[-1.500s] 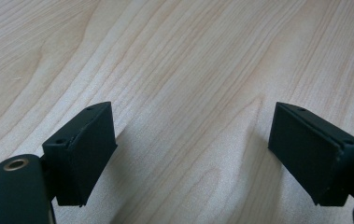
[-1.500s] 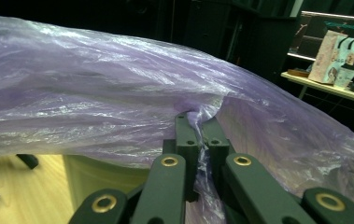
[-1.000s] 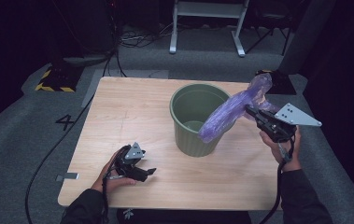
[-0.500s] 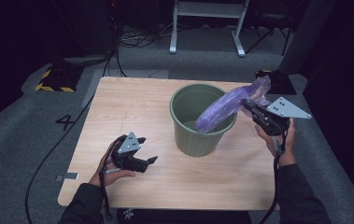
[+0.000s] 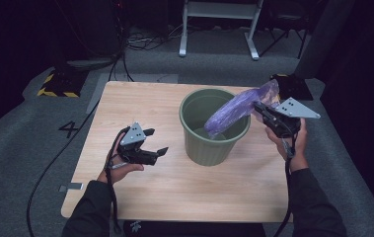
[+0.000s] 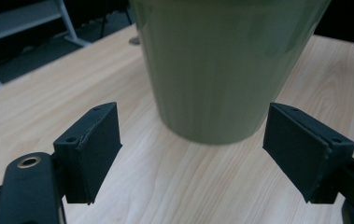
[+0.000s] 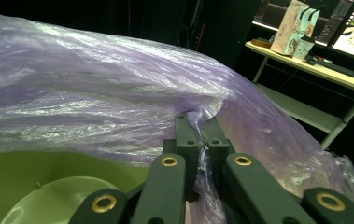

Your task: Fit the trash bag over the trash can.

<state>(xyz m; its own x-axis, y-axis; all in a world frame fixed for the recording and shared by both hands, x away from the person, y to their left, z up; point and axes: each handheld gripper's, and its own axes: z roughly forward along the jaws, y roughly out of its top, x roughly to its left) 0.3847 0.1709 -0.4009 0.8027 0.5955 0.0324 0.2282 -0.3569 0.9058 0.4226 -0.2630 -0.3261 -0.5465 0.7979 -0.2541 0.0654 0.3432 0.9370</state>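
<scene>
- The wooden table (image 5: 174, 197) carries the whole job, with its near half bare, which leaves both hands room to work around the bin.
- The green plastic bin (image 5: 213, 145) stands upright toward the far right of the tabletop, its mouth open to the ceiling so a liner can go in from above.
- The purple plastic bag (image 5: 236, 109) slants from outside the bin's right rim down into its mouth, the lower end already inside, the upper end bunched at the jaws; this looks like the step of feeding the liner in.
- The right gripper (image 5: 262, 109) sits just beside the bin's right rim, its jaws pinched tight on a gathered fold of the film (image 7: 198, 116), so the thin plastic cannot slip while it is lowered.
- The left gripper (image 5: 156, 142) hovers above the table just left of the bin, holding nothing, its jaws spread wide and aimed at the bin's wall (image 6: 212, 70), probably ready to steady it or catch the bag's edge.
</scene>
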